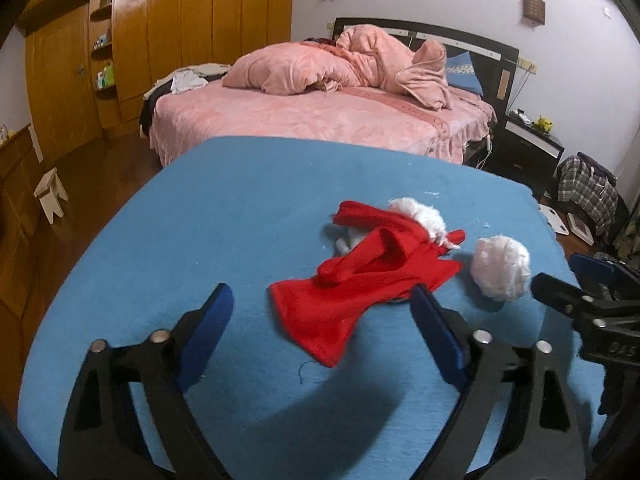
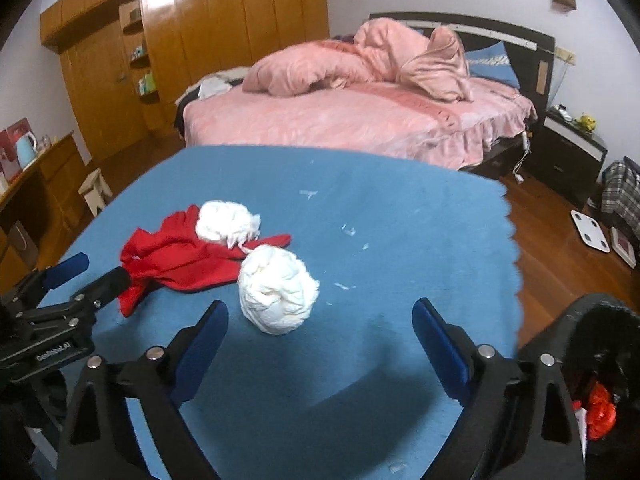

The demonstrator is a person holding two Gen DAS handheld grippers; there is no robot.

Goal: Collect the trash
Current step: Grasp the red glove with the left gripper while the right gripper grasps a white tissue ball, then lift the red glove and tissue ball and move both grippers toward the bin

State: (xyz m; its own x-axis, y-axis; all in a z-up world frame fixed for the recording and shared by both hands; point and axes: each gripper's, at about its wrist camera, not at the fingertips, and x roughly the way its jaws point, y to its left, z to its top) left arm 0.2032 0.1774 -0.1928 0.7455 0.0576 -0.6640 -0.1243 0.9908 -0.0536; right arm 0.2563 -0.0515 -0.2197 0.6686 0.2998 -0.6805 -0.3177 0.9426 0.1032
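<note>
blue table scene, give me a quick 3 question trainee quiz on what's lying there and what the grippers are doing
1. True or false: the left gripper is shut on the red cloth.
2. How many white wads of paper lie on the blue table cover? A) one B) two C) four
3. Fill in: the black bin with the red item inside stands at the table's ____ edge in the right wrist view.

Key
1. False: its jaws are open, the cloth lies ahead of them.
2. B: one wad before the right gripper, one wad on the cloth.
3. Right.
</note>
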